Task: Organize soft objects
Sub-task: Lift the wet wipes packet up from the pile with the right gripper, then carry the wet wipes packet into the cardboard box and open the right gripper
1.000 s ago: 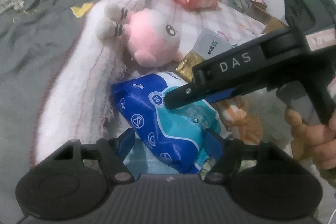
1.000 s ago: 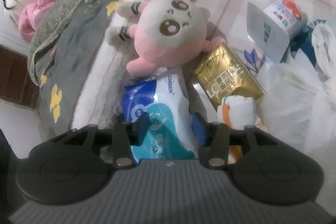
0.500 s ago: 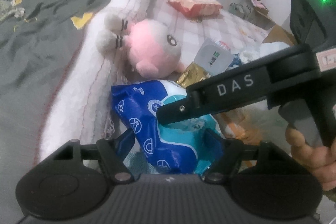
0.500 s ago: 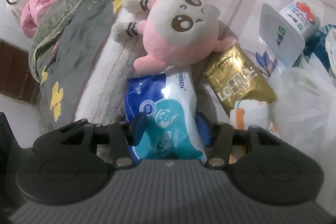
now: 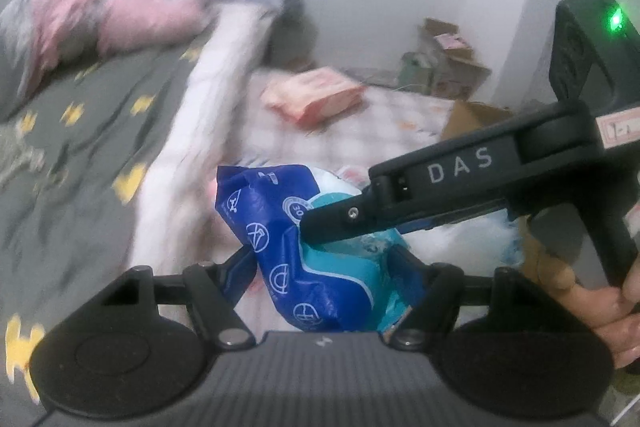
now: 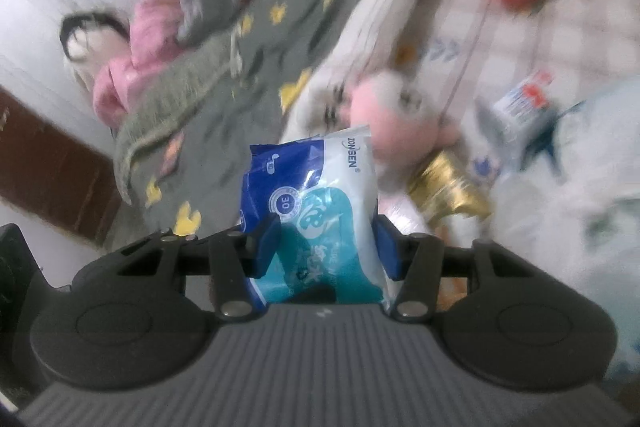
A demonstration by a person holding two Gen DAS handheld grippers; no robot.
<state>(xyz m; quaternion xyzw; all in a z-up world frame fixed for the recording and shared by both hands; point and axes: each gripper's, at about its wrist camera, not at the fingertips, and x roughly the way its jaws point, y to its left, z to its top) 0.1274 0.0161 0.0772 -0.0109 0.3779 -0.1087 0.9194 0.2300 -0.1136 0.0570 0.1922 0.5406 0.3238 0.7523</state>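
The pack (image 6: 316,211) is a soft plastic pouch, glossy and crinkled, dark blue on one side, white and teal on the other. It is held up in the air above the bed (image 5: 80,131), between both grippers. On it the word "ZONSEN" can be read along the top edge, and "30" stands in a round blue badge; the other print is too small to read.

The right gripper (image 6: 326,249) pinches the pack at its two sides with blue pads, and the film bulges between them. The left gripper (image 5: 324,279) also clamps the pack from both sides, and the pouch bends and folds there. In the left wrist view the black right gripper bears the white letters "DAS", and a green light glows on it.

Below lie a pink and white plush toy (image 6: 384,119), fluffy and round, a shiny gold packet (image 6: 448,187) and a peach-coloured pack (image 5: 312,95) on a checked sheet (image 5: 400,115). All of these are blurred.
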